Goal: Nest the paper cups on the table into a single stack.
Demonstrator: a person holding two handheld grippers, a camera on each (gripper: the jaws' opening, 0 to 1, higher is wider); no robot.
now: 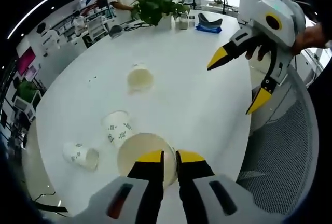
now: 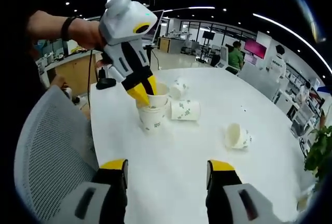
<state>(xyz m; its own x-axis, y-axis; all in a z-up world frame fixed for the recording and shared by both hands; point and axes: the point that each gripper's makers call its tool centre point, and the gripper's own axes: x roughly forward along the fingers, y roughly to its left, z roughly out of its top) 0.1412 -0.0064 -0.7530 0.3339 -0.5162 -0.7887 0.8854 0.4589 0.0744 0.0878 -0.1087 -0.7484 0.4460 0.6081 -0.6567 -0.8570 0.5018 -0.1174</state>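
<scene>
Office-type room with a big round white table — that's where all the paper cups are. Main thing is the stack near the table's edge by the mesh chair: the left gripper is clamped on the rim of the top cup, which sits partway down in the one below, not fully seated from what I can tell. Three loose cups lie on their sides: one just beside the stack, one a bit behind it, and another well apart toward the middle. The right gripper hangs over bare table with its jaws spread, holding nothing.

What I'd worry about — pushing that top cup down at an angle could crumple the rim or tip the whole stack, and it's close enough to the edge to go over. The lying cups would probably roll if nudged by a jaw.
</scene>
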